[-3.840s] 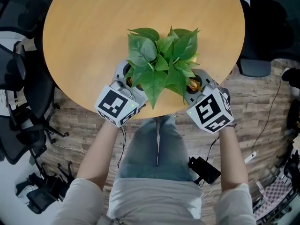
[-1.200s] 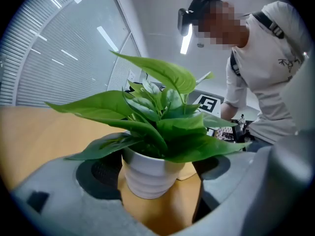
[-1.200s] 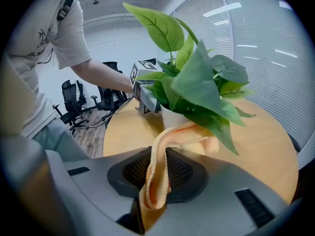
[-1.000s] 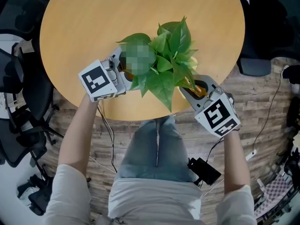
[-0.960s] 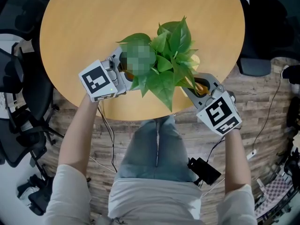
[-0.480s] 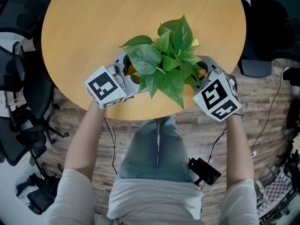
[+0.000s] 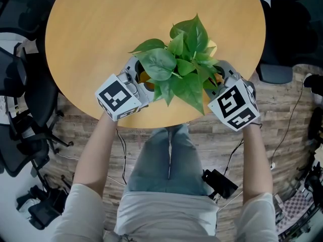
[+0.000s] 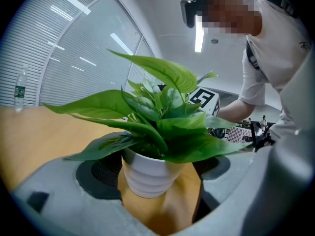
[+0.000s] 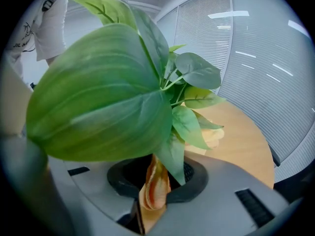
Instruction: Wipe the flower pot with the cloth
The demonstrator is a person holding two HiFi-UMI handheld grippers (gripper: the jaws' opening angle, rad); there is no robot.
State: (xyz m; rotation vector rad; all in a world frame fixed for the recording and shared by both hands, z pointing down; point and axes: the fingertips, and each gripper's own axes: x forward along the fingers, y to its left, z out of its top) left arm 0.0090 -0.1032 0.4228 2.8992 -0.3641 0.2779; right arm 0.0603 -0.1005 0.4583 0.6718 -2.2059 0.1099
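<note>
A leafy green plant [image 7: 179, 67] stands near the front edge of the round wooden table [image 7: 101, 29]; its leaves hide the pot in the head view. In the left gripper view the white ribbed flower pot [image 8: 147, 173] sits between the spread jaws of my left gripper [image 8: 157, 181], which is open at the pot's left side [image 7: 143, 77]. My right gripper [image 7: 216, 76] is at the plant's right side, shut on a folded orange-yellow cloth [image 9: 155, 188]. Big leaves fill the right gripper view and hide the pot there.
The table edge runs just below both grippers, with the person's legs and a wooden floor beyond it. Black office chairs [image 7: 20, 110] stand at the left, and a black box [image 7: 219, 183] with cables lies on the floor. A water bottle [image 8: 19, 90] stands far back.
Over the last second my right gripper with the cloth moved up from the front right to the plant's right side. My left gripper slid slightly rightward and nearer along the pot.
</note>
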